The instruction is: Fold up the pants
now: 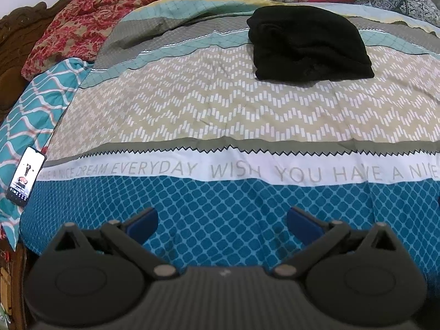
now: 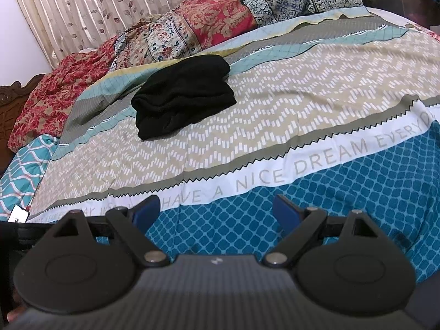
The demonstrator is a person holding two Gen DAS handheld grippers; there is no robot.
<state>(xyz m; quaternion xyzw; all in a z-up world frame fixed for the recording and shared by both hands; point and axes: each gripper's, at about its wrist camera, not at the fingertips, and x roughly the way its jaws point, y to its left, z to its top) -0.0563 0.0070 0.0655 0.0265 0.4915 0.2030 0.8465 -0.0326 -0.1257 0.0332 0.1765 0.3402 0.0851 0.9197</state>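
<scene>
Both sets of jaws stand spread wide and hold nothing. From where I sit, the left gripper (image 1: 222, 217) and the right gripper (image 2: 217, 206) each hover over the blue diamond-patterned band along the near edge of the bed (image 1: 192, 104), well apart from the pants.

Black pants (image 1: 308, 44) lie on the bed's far half, toward the far edge, across the teal and grey stripes and the top of the beige zigzag band. They already look like a compact, layered bundle, so I judge the folding is mostly or wholly done.

I expect the cloth to be soft, light and limp, probably a thick knit, not slippery and not fragile. Layers will likely slide and sag if lifted from one point. I would pinch a folded edge or a corner with each gripper, catching every layer together, not the loose top layer alone.

My left wrist view shows the bundle from the front, with its near edge squared off, and a lit phone (image 1: 26, 176) lying at the bed's left edge on a teal wavy-print cloth (image 1: 35, 104). My right wrist view shows the bundle at an angle, so the stacked folds (image 2: 181, 96) along its side are plainer, and it takes in the pleated curtain (image 2: 90, 13) behind the bed. Only a sliver of the phone shows there.
</scene>
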